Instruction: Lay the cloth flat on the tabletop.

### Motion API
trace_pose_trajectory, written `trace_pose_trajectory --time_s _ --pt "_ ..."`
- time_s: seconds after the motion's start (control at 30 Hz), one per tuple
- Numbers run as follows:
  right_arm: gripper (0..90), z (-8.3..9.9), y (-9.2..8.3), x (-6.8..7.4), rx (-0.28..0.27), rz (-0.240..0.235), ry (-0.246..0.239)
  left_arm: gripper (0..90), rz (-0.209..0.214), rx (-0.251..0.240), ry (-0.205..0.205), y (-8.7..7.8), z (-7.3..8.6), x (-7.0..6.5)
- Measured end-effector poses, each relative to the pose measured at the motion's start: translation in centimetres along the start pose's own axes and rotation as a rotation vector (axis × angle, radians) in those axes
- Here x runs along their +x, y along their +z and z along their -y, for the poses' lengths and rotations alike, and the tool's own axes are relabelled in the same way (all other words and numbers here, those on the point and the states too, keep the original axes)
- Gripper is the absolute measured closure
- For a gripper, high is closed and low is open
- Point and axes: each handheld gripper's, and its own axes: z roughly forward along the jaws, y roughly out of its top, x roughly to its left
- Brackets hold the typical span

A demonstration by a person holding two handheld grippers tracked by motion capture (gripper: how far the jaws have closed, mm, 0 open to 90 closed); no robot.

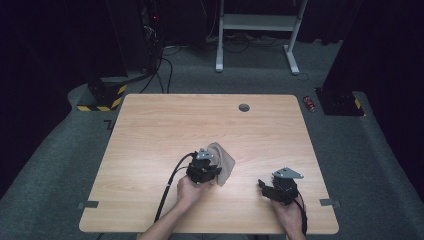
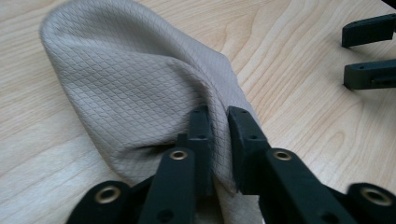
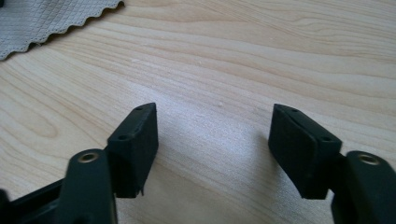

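Observation:
A beige quilted cloth (image 1: 226, 164) lies folded over itself near the middle of the wooden table (image 1: 150, 130). My left gripper (image 1: 215, 172) is at its near edge, held by a hand from below. In the left gripper view the cloth (image 2: 130, 88) rises in a fold, and the left gripper (image 2: 219, 116) is shut on a pinch of its edge. My right gripper (image 1: 262, 186) rests to the right of the cloth, apart from it. Its jaws (image 3: 215, 116) stand open over bare wood, with the cloth's scalloped edge (image 3: 42, 18) farther off at the upper left.
A round cable hole (image 1: 244, 107) sits near the table's far edge. Grey carpet surrounds the table, with a white desk frame (image 1: 260, 30) and cables behind. The right gripper's two jaws (image 2: 369, 51) show at the upper right of the left gripper view.

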Motion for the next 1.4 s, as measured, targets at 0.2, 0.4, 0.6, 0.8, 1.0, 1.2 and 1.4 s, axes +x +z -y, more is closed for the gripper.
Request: trace_pose_trajectory --time_s 0.2,0.4,0.6,0.8,1.0,1.2,1.4 --pt "44.9 -0.2 0.2 0.3 -0.010 -0.002 -0.008 67.3 -0.027 -0.003 0.008 -0.9 -0.1 0.2" --pt "56.7 -1.1 0.3 2.4 -0.006 -0.066 -0.031 61.8 -0.048 -0.002 0.032 -2.4 0.1 0.1" --pt "59.8 -2.8 0.6 5.6 -0.056 -0.174 -0.075 58.8 -0.059 -0.006 0.052 -3.6 0.6 -0.3" --pt "59.9 -4.0 1.7 8.2 -0.061 -0.235 -0.118 58.0 -0.047 0.014 0.046 -3.5 1.5 -0.7" --pt "63.3 -4.3 2.9 9.7 -0.022 -0.241 -0.158 58.6 -0.066 0.052 0.047 -2.6 2.1 -1.0" --pt "83.7 -4.2 3.5 10.1 0.024 -0.223 -0.215 67.2 -0.114 0.095 0.083 -1.8 2.4 -0.9" --pt "90.0 -4.3 3.5 9.9 0.032 -0.217 -0.229 81.9 -0.135 0.109 0.105 -1.9 2.4 -0.8"
